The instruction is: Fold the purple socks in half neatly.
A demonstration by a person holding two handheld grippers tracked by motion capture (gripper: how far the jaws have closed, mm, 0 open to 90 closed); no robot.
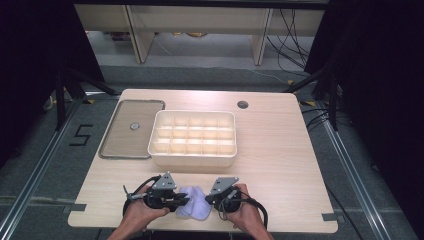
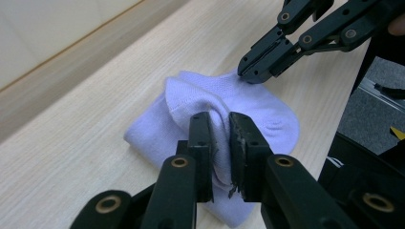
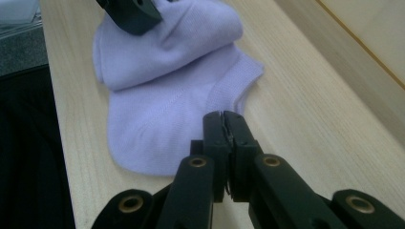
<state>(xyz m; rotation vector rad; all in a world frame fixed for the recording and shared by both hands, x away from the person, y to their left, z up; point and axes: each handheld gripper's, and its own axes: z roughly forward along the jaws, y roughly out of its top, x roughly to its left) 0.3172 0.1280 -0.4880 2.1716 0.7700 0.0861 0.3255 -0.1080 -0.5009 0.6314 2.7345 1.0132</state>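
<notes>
A pale lilac sock [image 1: 196, 206] lies folded on the wooden table near its front edge. My left gripper [image 2: 219, 120] is shut on a raised fold of the sock [image 2: 272, 114], with fabric pinched between its jaws. My right gripper [image 3: 223, 115] is shut, and its tips rest at the edge of the sock [image 3: 157, 109], with no cloth visibly between them. In the high view the left gripper [image 1: 186, 201] and right gripper [image 1: 210, 199] face each other across the sock. The right gripper [image 2: 249, 74] touches the sock's far rim in the left gripper view.
A cream divided organizer box [image 1: 192, 160] stands mid-table behind the sock. A flat grey-rimmed lid [image 1: 131, 129] lies to its left. A cable hole [image 1: 242, 104] is at the back. The table's front edge is right behind the hands.
</notes>
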